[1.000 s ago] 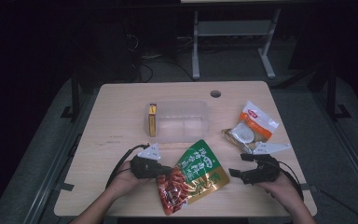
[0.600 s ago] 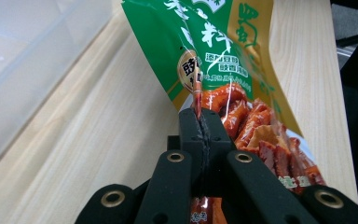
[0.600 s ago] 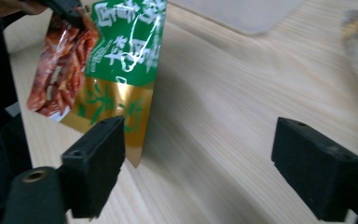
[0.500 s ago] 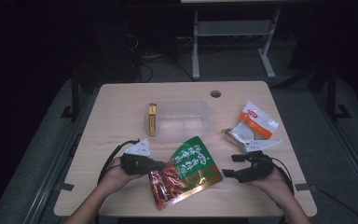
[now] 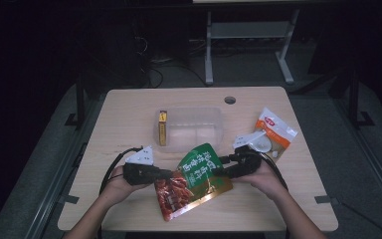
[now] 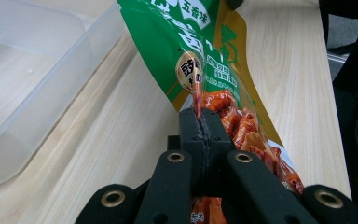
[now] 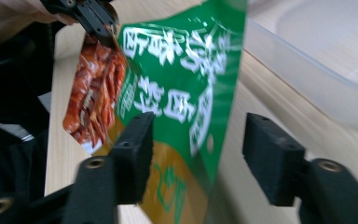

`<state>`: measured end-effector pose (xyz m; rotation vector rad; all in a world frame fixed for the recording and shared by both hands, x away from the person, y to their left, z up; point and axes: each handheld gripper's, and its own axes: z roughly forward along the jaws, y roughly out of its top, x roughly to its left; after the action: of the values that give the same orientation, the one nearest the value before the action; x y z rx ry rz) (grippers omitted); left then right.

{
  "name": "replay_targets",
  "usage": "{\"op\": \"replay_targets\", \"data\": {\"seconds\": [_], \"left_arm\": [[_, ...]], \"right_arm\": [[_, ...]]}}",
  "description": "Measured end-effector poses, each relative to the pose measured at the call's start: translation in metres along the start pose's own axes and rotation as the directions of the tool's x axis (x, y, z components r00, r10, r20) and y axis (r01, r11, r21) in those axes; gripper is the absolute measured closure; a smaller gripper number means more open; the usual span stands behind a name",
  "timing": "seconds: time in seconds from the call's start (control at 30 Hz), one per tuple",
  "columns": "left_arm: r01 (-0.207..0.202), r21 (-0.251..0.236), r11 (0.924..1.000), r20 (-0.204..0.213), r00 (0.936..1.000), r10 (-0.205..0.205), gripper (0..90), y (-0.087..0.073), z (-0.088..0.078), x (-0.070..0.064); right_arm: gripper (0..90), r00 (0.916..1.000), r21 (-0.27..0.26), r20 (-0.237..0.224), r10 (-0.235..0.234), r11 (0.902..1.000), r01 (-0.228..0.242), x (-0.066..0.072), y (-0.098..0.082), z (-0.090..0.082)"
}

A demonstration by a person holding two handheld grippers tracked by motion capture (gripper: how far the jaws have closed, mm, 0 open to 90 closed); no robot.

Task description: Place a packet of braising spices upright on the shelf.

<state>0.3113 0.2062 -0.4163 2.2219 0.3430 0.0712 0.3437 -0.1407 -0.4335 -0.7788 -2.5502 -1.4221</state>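
My left gripper [image 6: 200,135] was clamped on the snack pouch [image 5: 197,179], which hung at the table's [image 5: 129,114] six o'clock edge. My right gripper's [image 7: 193,151] jaws, just closing, straddled its three o'clock edge, not yet pinching. It seemed light, floppy and slick, so I judged the flat seams safest to grip.

The snack pouch [image 7: 177,107] is motion-blurred — its lower end cut off by the frame.
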Motion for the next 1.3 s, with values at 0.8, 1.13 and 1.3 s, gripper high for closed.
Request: {"op": "replay_targets", "data": {"seconds": [0.8, 1.13, 1.3], "left_arm": [[-0.014, -0.022, 0.9997, 0.012, 0.9998, 0.015, 89.8, 0.0, 0.001, -0.002], [-0.01, -0.044, 0.999, 0.008, 0.9999, 0.01, 89.3, -0.002, -0.001, -0.001], [-0.003, -0.065, 0.9979, 0.007, 1.0, 0.003, 87.8, -0.004, -0.004, 0.001]], "right_arm": [[89.7, 0.9926, 0.006, -0.119, 0.023, 0.9997, -0.023, -0.016, -0.005, 0.011], [90.0, 0.9934, 0.005, -0.115, 0.004, 1.0, -0.003, -0.011, -0.002, 0.007], [90.0, 0.9903, -0.005, -0.139, -0.003, 1.0, 0.003, -0.006, 0.002, 0.0]]}}
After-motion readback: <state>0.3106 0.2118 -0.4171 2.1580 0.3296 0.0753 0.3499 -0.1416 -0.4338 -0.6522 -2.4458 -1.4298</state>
